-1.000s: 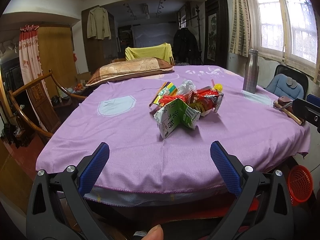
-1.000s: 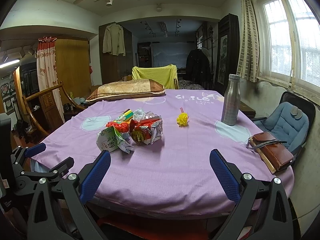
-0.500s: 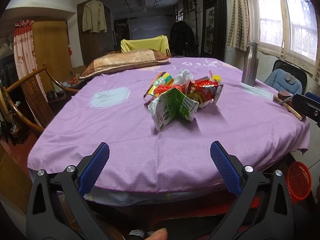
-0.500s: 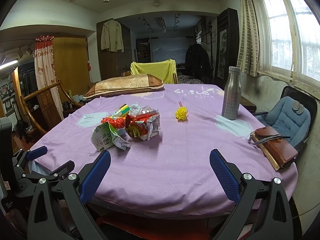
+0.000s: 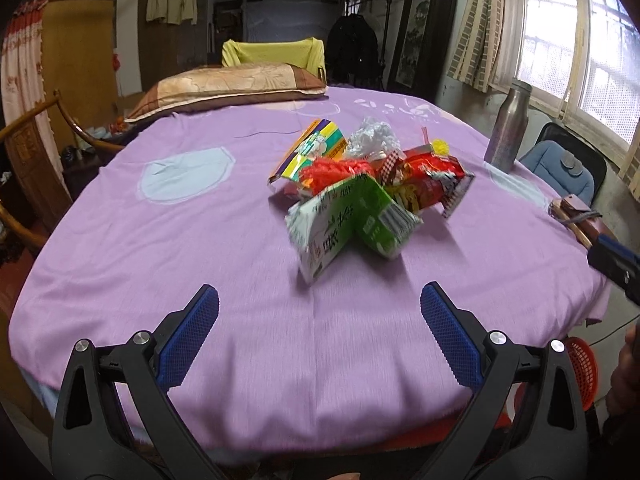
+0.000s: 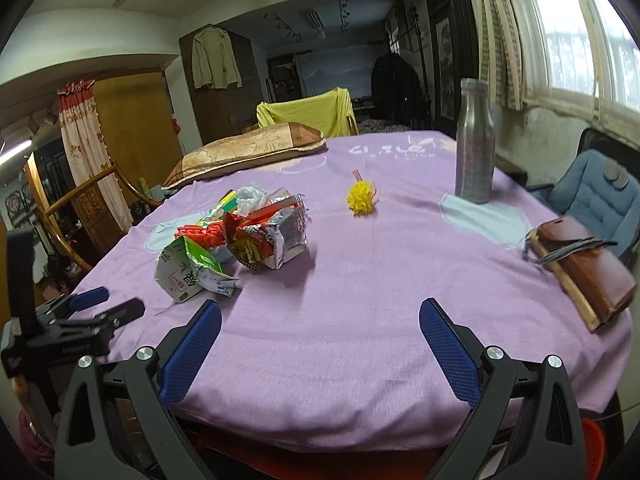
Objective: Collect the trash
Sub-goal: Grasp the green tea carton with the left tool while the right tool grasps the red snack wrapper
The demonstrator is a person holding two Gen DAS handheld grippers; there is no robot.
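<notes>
Both hand-held grippers had come closer to the pile of trash (image 5: 360,192) than a second before, so the wrappers loomed larger in each view. That pile lay near the middle of the tabletop (image 5: 200,240), which was covered in a purple cloth: a green and white carton (image 5: 344,228) at the near edge, red snack packets (image 5: 432,184) behind it, a yellow and purple box (image 5: 316,152) and some crumpled clear plastic (image 5: 372,136) at the back. A small yellow pompom (image 6: 361,198) sat apart from the heap, toward the metal bottle (image 6: 475,140) standing near the window side. A brown wallet (image 6: 584,268) rested at the tabletop's right edge, and a pillow (image 5: 232,88) lay across the far end. The left hand-held gripper (image 5: 319,312) hovered above the near cloth with its blue pads spread wide, holding nothing, the carton just ahead of it. The right hand-held gripper (image 6: 320,320) was likewise spread and empty, aimed at bare cloth right of the heap. A red basket (image 5: 584,372) showed below the tabletop's edge.
</notes>
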